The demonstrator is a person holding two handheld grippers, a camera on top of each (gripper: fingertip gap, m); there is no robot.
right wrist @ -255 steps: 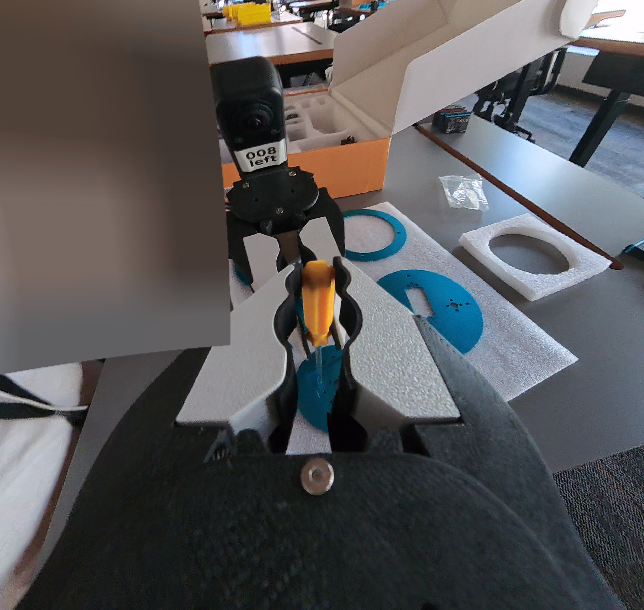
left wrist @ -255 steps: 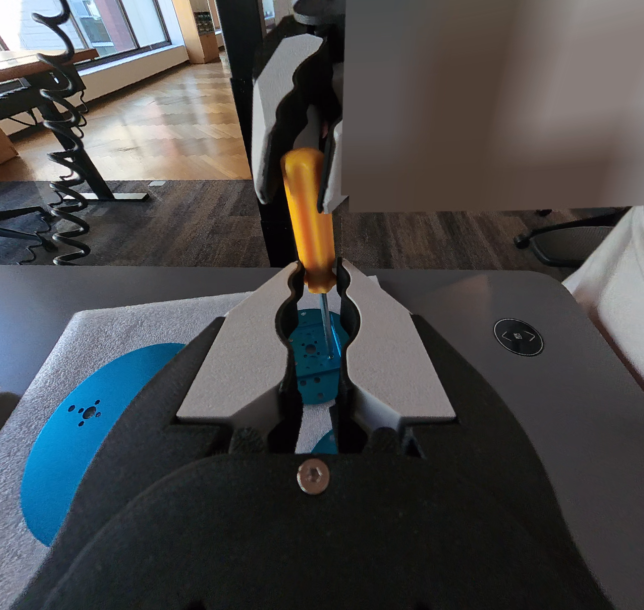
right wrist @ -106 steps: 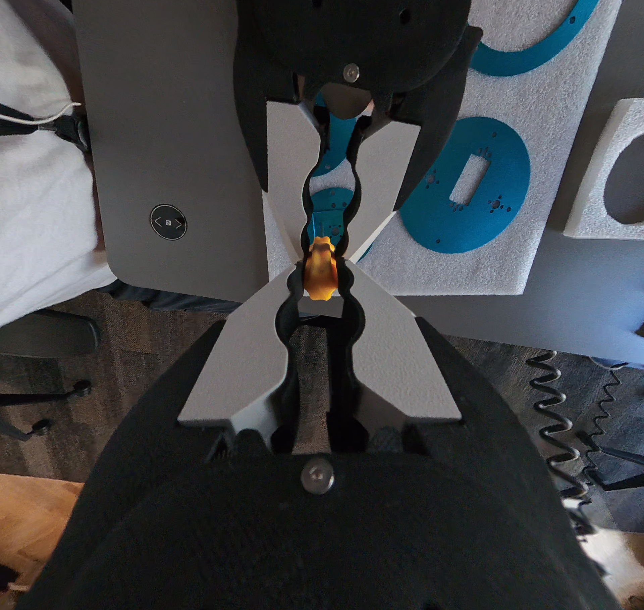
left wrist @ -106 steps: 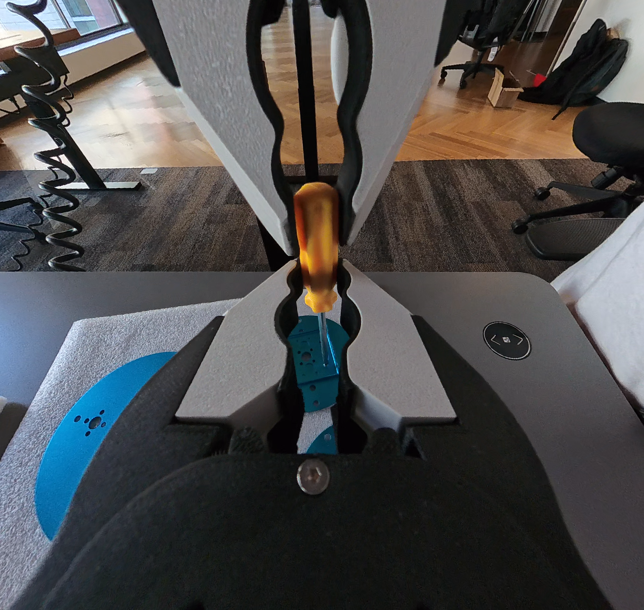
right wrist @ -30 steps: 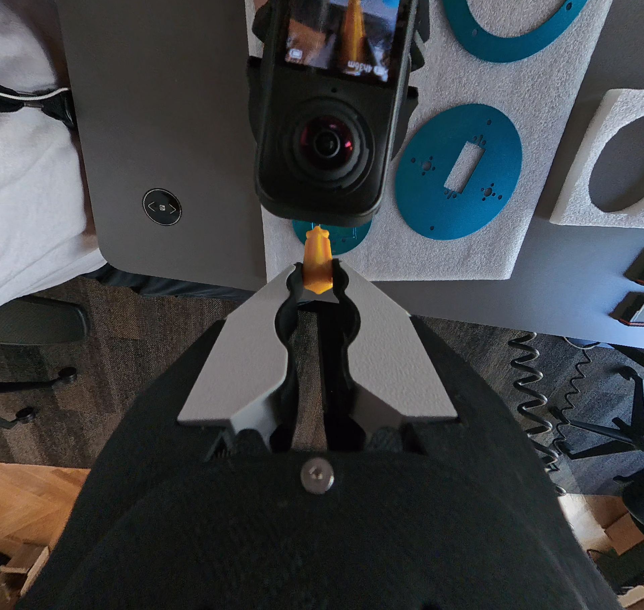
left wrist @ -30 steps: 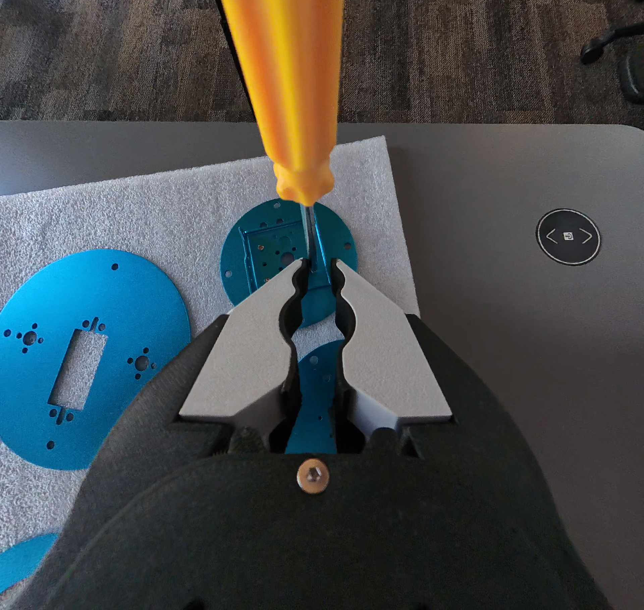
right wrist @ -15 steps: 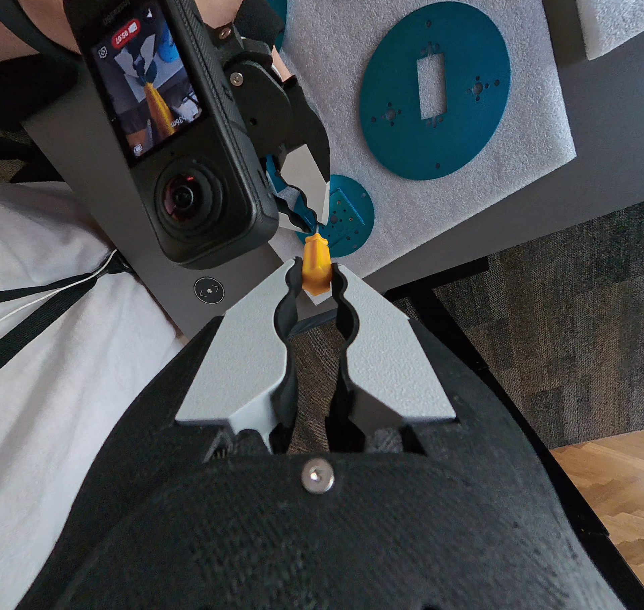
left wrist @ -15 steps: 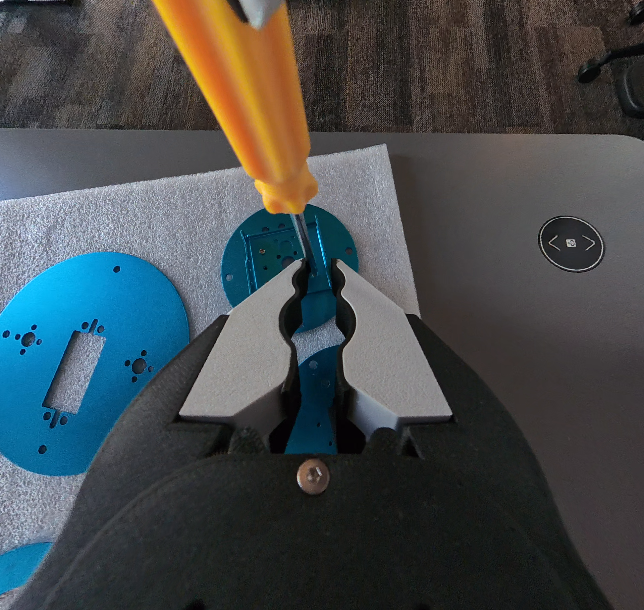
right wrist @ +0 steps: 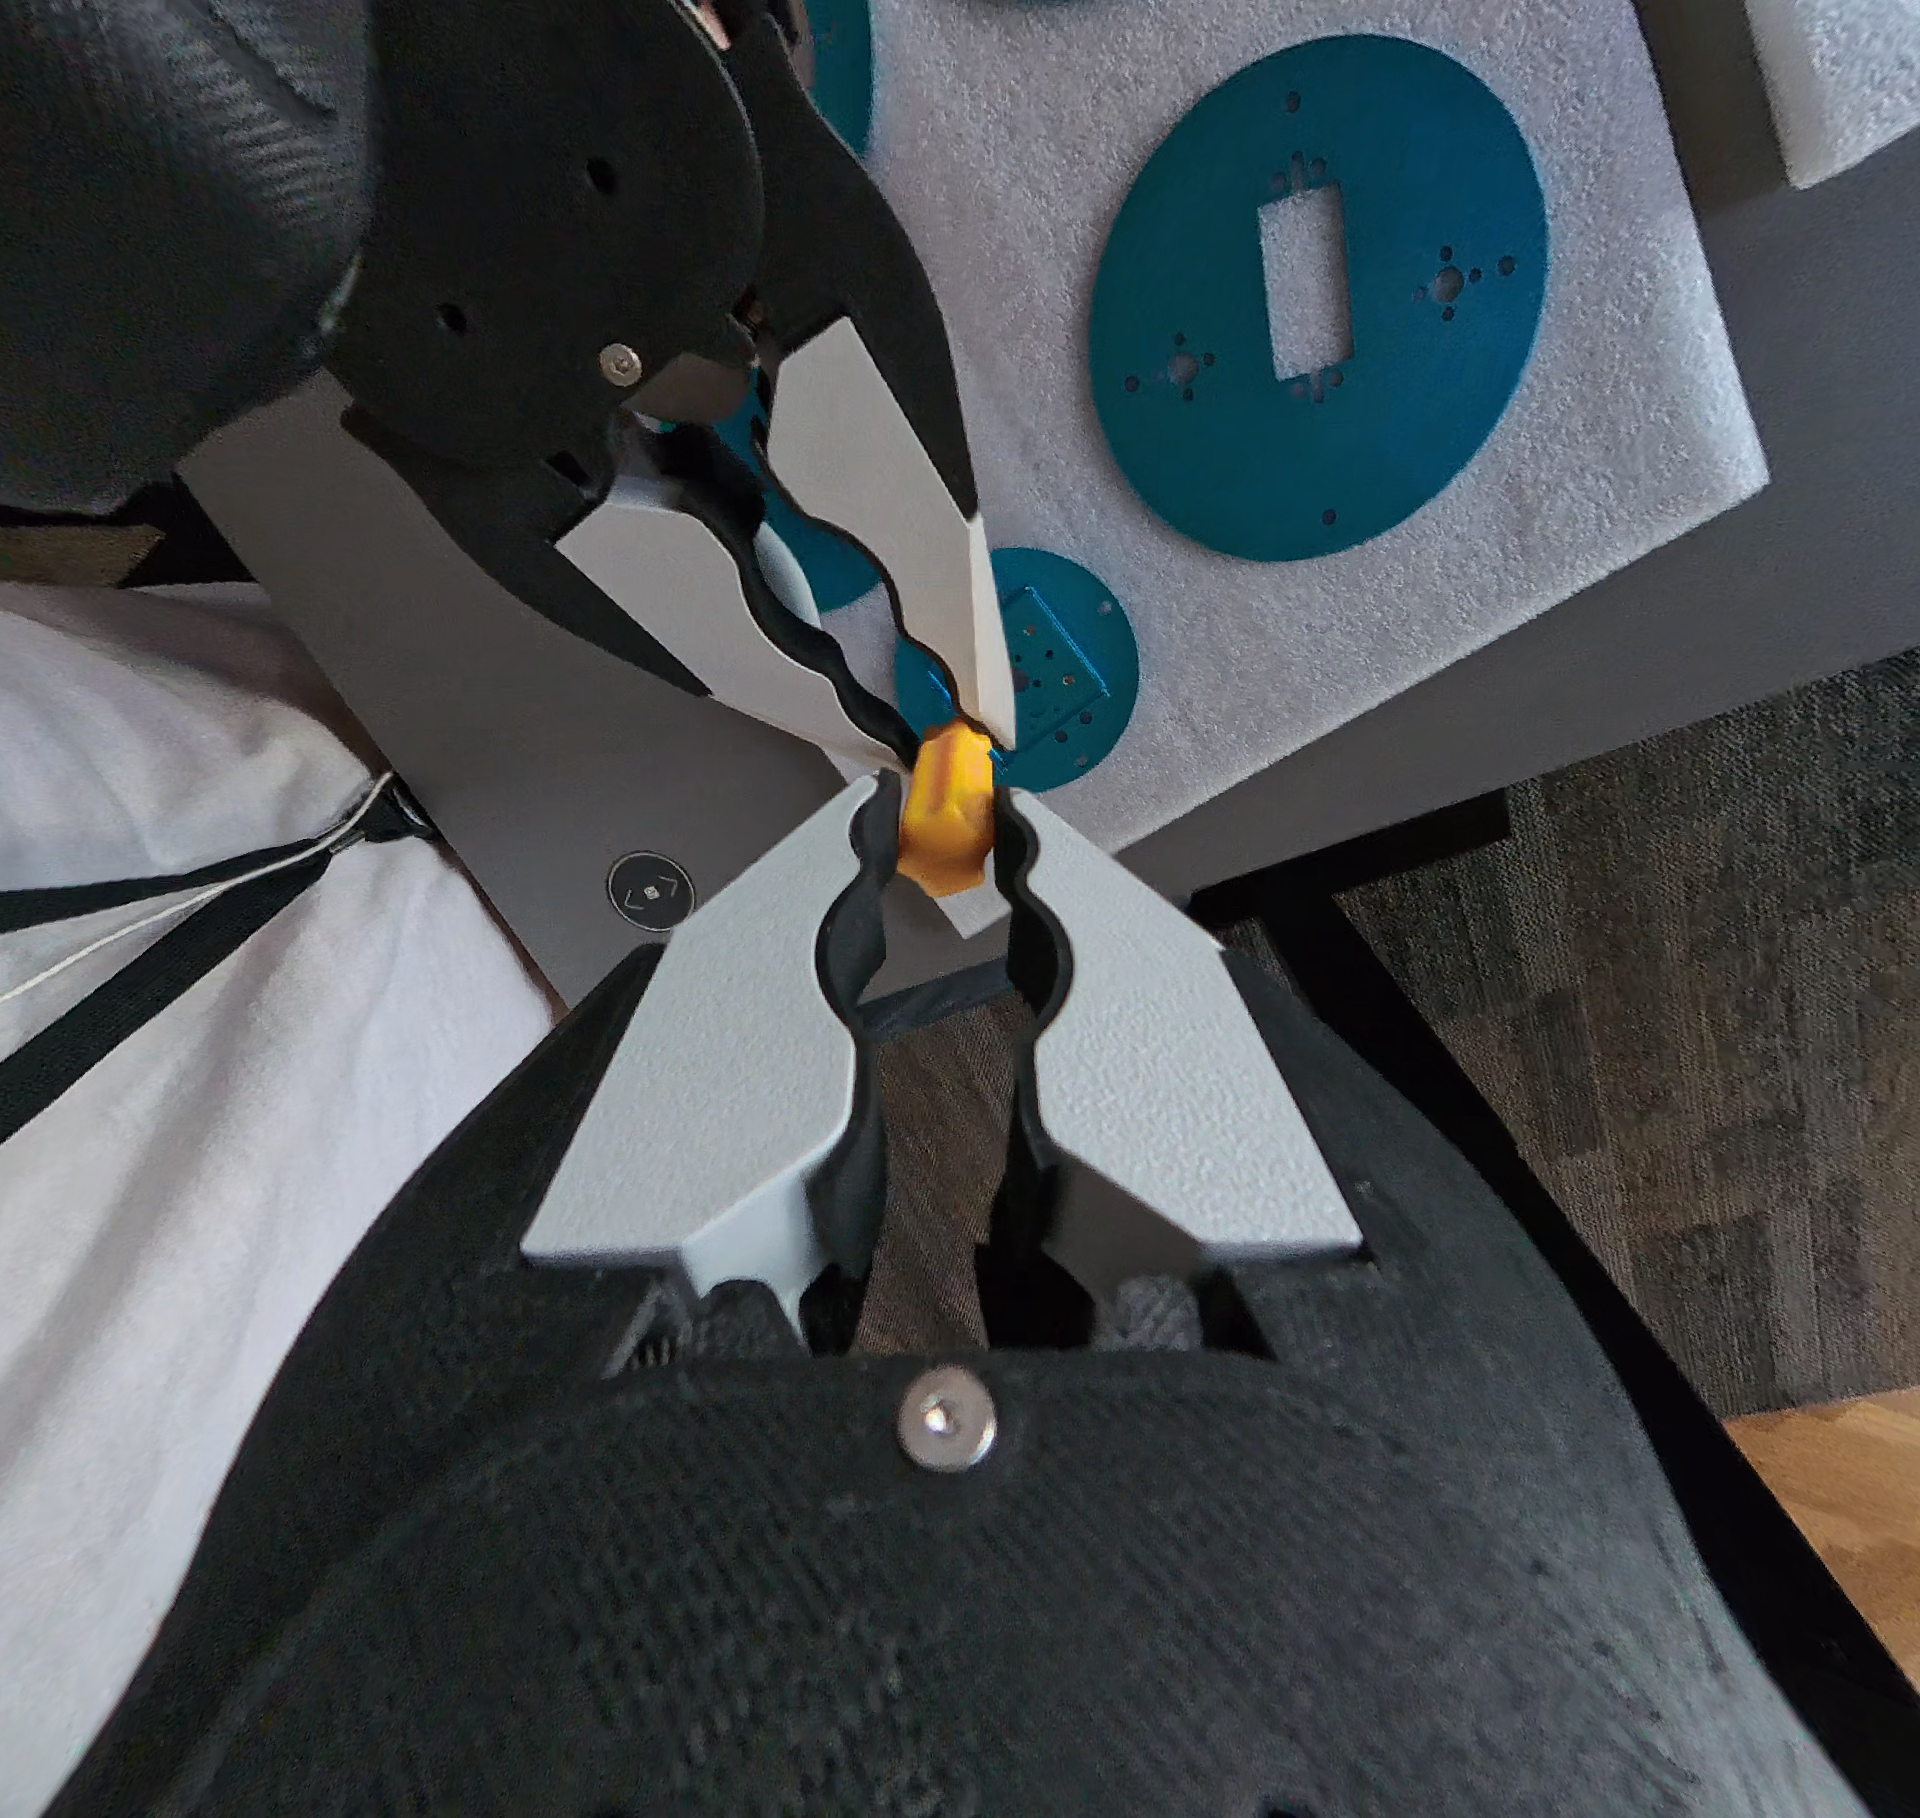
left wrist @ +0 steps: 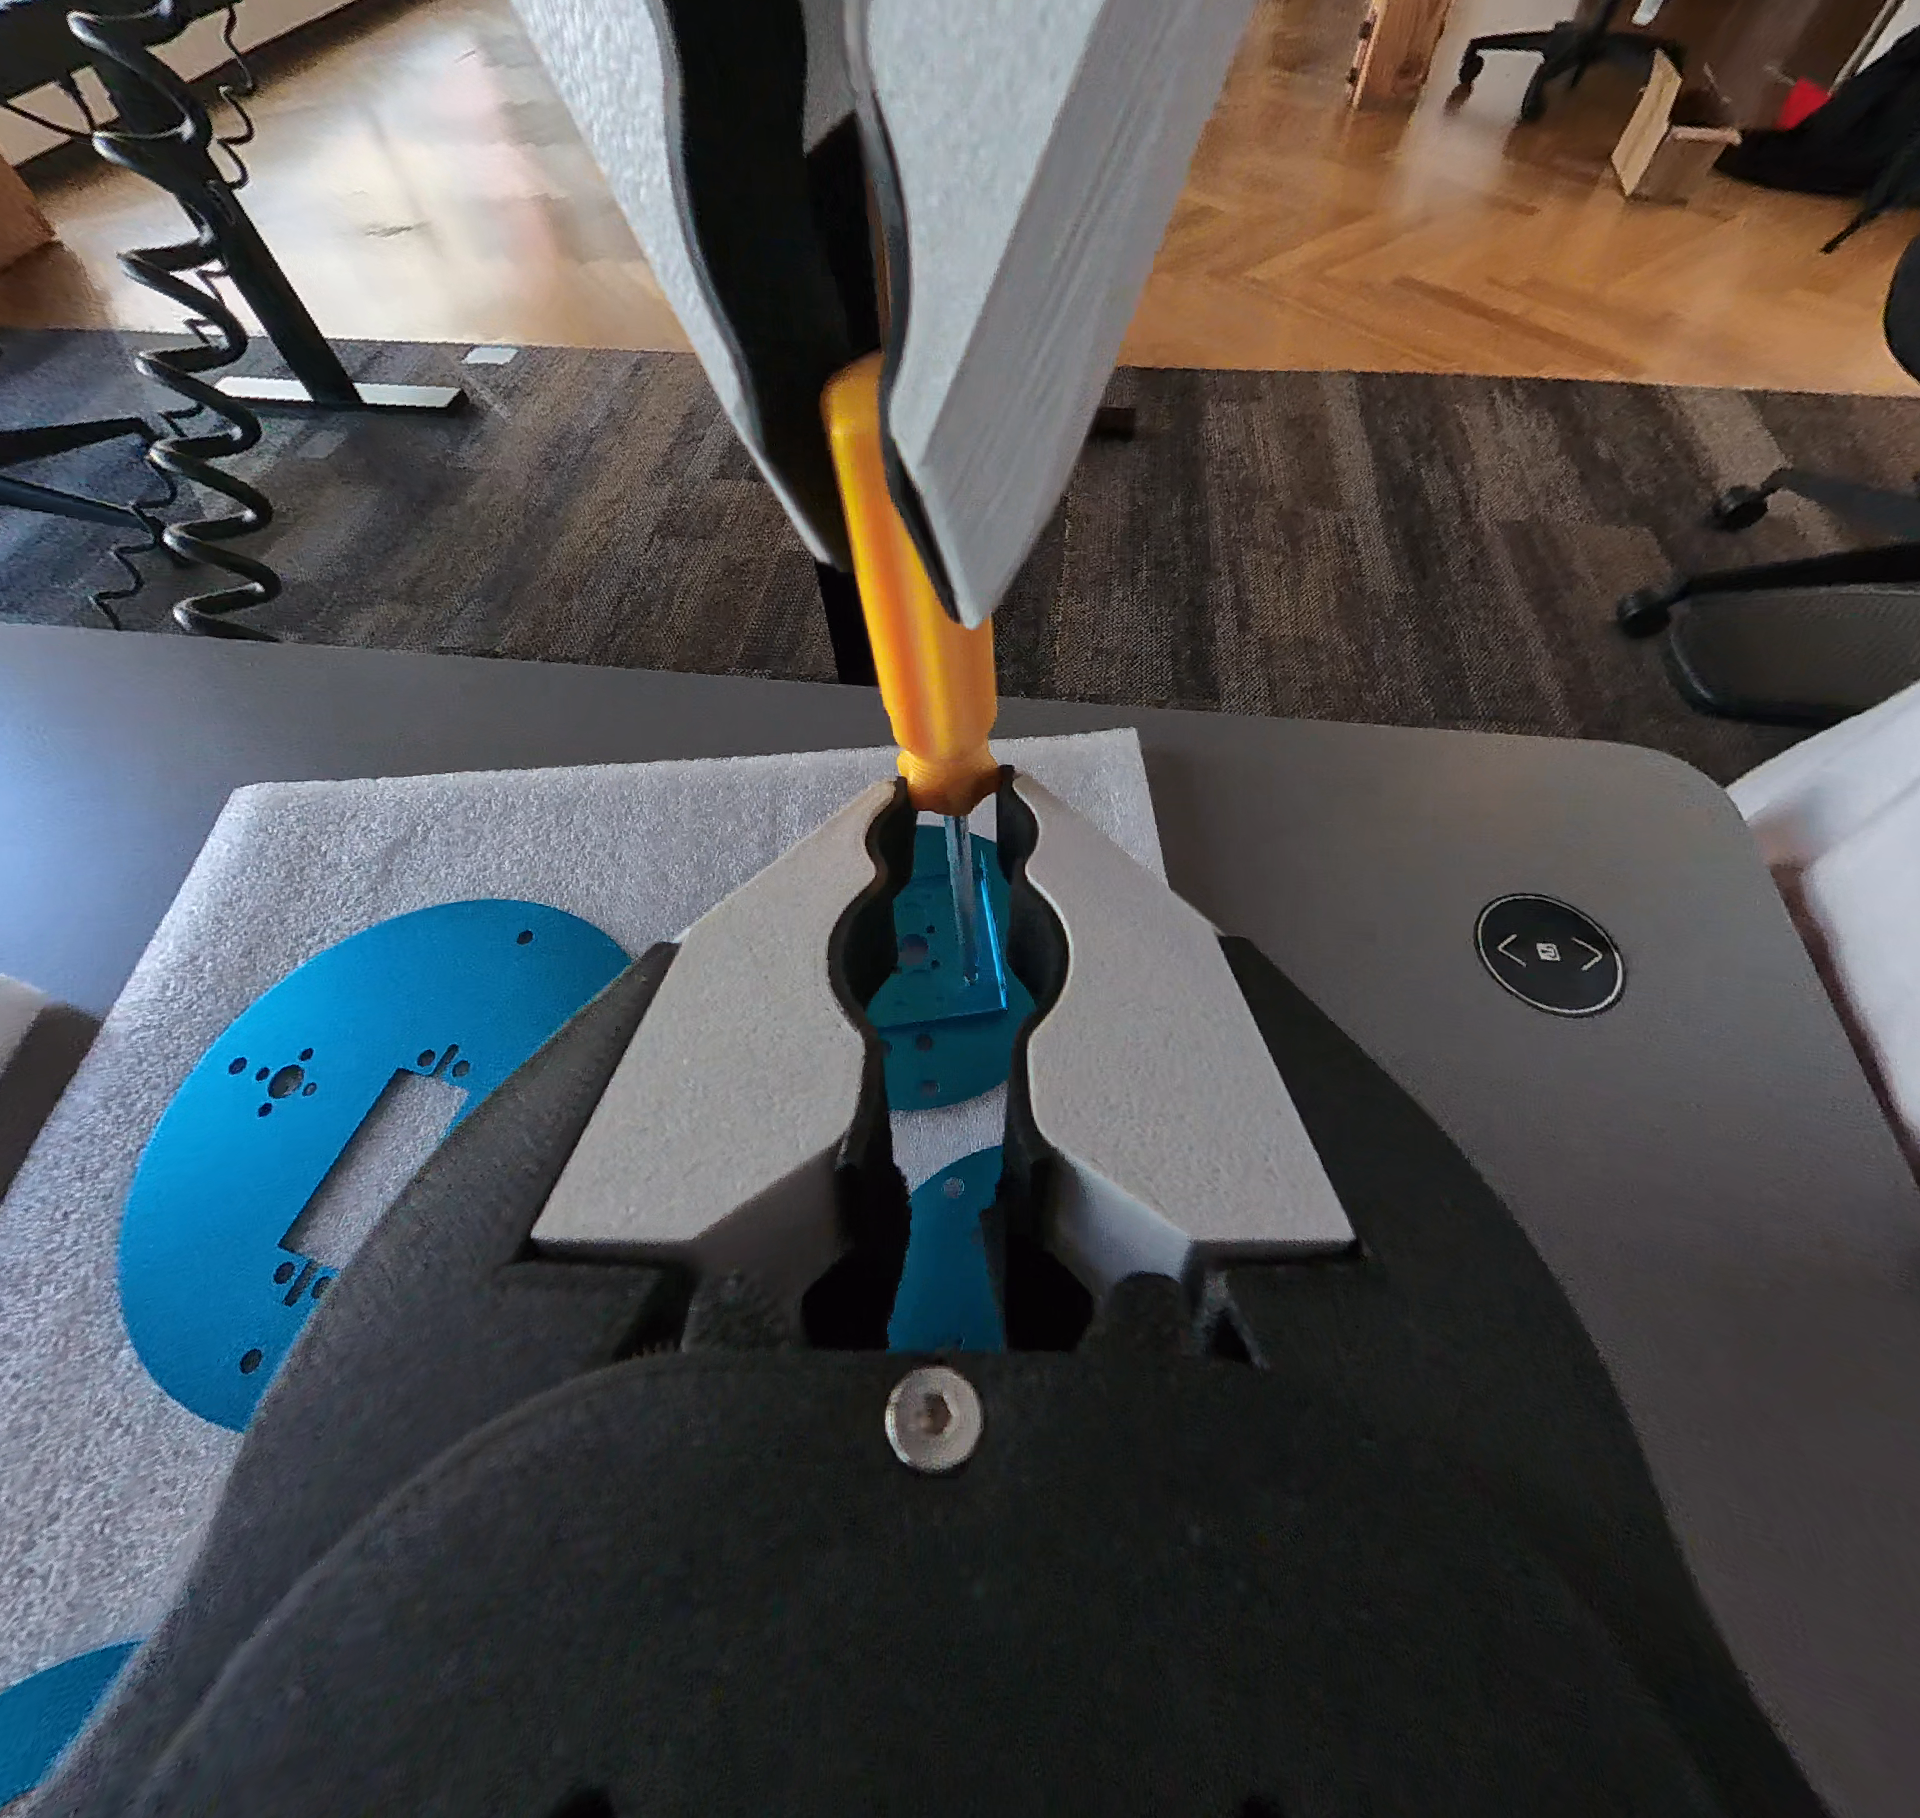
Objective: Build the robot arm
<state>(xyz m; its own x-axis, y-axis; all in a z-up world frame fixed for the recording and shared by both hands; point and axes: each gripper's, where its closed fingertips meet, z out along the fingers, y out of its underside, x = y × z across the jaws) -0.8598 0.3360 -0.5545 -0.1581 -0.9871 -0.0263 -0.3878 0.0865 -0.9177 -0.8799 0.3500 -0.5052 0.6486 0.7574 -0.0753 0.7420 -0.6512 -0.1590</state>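
Right hand-held gripper (right wrist: 940, 812) pinches the screwdriver (left wrist: 914, 615); left hand-held gripper (left wrist: 951, 797) clamps its collar. Tilting may slip the tip off the blue disc (left wrist: 940, 1051).

Black tongs (left wrist: 951, 792) with grey wavy-edged fingers (left wrist: 727, 1051), one silver screw, seemingly 3D-printed.

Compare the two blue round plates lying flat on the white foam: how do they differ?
The large blue disc has a rectangular window cut through its middle; the small blue disc has none and carries a raised square piece. The screwdriver stands over the small disc; the large disc lies apart. Both are drilled with small holes.
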